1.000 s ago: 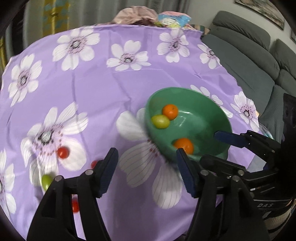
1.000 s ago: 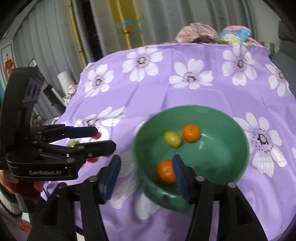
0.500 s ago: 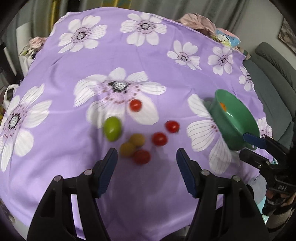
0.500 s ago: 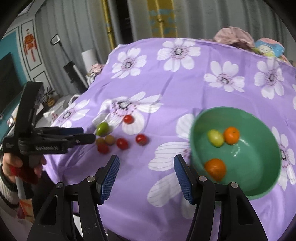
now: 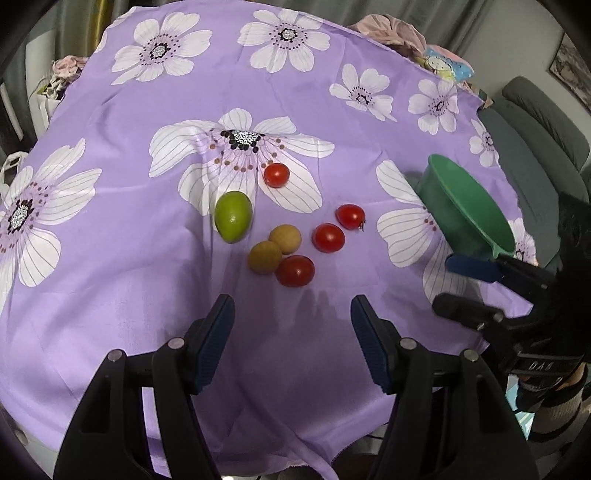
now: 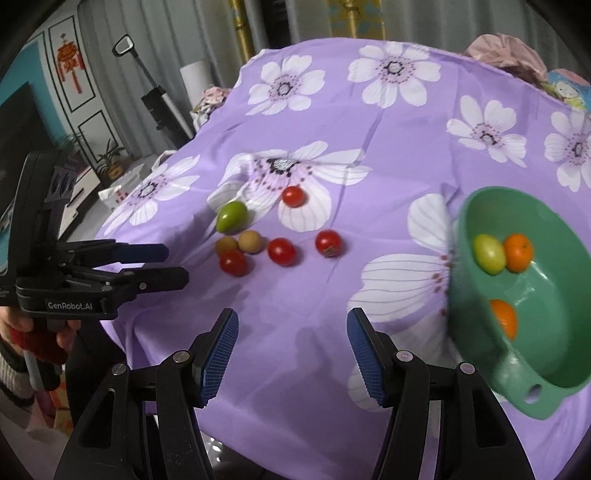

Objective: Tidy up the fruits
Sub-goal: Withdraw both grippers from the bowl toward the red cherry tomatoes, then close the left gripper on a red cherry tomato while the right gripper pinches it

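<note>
Loose fruit lies on the purple flowered cloth [image 5: 110, 258]: a green fruit [image 5: 233, 216], two small brown fruits [image 5: 284, 239], and several red tomatoes, the nearest one [image 5: 295, 270] just beyond my left gripper [image 5: 291, 306]. That gripper is open; its jaws are closing a little with nothing between them. The green bowl [image 6: 554, 302] stands at the right and holds a green fruit [image 6: 489, 253] and two oranges [image 6: 519, 252]. My right gripper [image 6: 291, 321] is open and empty, left of the bowl and short of the tomatoes [image 6: 281, 252]. In the left wrist view it [image 5: 443, 284] hangs beside the bowl [image 5: 465, 206].
A grey sofa [image 5: 535, 122] stands past the table's right side. Bundled cloth [image 5: 391, 29] and a soft toy [image 5: 448, 66] lie at the far edge. The cloth's front edge [image 5: 258, 454] runs just under both grippers. A person's hand [image 6: 33, 325] holds the left gripper [image 6: 175, 264].
Both views have swung left from the bowl to the loose fruit. The bowl has slid from the middle to the right side. Both grippers stay open and empty.
</note>
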Demonstrator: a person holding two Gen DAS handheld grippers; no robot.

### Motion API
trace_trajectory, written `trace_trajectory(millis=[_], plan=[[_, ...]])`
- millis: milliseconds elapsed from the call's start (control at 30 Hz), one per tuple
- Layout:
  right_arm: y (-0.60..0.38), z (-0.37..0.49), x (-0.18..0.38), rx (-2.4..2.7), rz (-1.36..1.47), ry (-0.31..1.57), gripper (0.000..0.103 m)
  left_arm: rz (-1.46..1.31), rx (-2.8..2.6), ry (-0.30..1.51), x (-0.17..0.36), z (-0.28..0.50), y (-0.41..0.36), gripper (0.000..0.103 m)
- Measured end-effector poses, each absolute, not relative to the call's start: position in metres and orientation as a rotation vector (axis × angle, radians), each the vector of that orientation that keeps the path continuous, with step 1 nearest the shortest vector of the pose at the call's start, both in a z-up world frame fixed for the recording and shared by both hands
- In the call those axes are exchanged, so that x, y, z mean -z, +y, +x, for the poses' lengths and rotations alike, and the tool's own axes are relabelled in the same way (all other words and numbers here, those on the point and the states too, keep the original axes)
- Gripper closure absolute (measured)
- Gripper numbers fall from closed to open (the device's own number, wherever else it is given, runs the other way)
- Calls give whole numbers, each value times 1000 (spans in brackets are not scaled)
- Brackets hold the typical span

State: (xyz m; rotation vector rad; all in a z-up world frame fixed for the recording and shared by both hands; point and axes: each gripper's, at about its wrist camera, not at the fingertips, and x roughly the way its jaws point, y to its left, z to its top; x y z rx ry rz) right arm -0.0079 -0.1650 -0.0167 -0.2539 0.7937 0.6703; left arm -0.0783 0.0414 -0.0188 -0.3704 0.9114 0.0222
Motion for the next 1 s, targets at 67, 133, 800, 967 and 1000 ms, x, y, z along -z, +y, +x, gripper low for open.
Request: trace_trajectory(millis=[67,133,800,967,1000], plan=[[-159,-7,19,-678,-263,802,41,-378,-28,905,19,-79,45,38],[-157,-5,21,-682,-267,810,41,-393,-33,904,22,-79,49,38],[-148,25,36,-642,-200,880,41,-457,96,890,28,-64,47,40],[-147,35,37,-661,-171,898,41,-447,109,923,34,-53,42,49],[-145,36,37,-672,-174,896,41,-457,106,932,36,-50,43,52]])
